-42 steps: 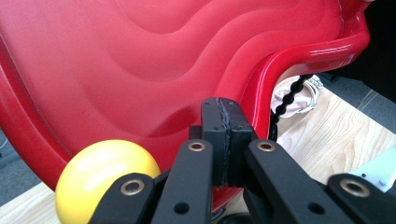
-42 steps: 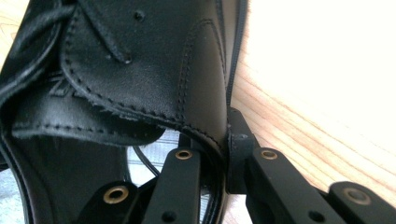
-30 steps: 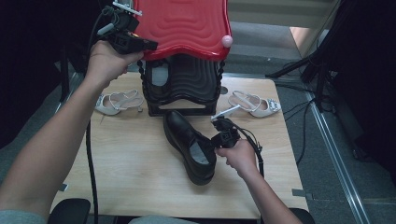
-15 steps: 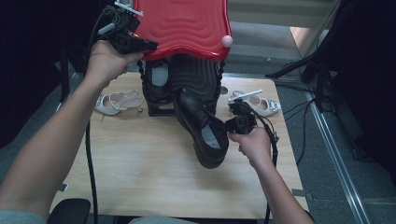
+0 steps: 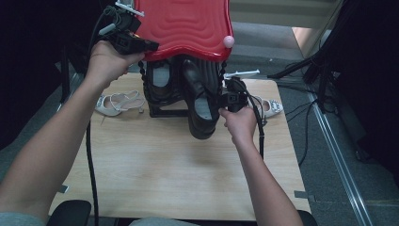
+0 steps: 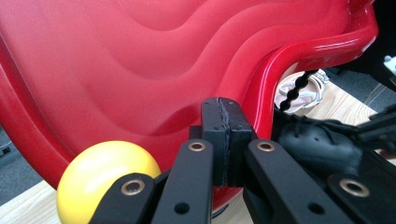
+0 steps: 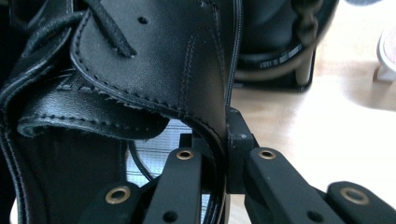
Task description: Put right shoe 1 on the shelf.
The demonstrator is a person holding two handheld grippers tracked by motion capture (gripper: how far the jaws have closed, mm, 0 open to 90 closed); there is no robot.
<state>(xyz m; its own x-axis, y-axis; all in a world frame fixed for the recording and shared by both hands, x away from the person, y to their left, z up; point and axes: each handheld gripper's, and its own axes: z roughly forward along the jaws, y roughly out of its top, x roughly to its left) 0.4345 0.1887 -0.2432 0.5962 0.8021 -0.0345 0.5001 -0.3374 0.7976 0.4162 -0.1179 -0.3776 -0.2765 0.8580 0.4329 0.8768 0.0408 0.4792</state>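
At the rack's right side, the right gripper (image 5: 225, 100) is clamped on the black shoe's (image 5: 200, 106) collar, holding it toe-first at the black shoe rack (image 5: 162, 89). The left gripper (image 5: 134, 41), jaws pressed together, grips the raised red lid (image 5: 188, 23); silver sandals (image 5: 115, 102) lie beside on the table (image 5: 155, 174).

I see a black lace-up leather shoe (image 5: 200, 101) lifted off the wooden table, toe pushed into the right slot of a black shoe box, heel hanging out toward me — opening up, pale insole showing. The box's glossy red wavy plastic lid (image 5: 186, 23) stands raised above it — a second black shoe (image 5: 161, 81) sits in the left slot.
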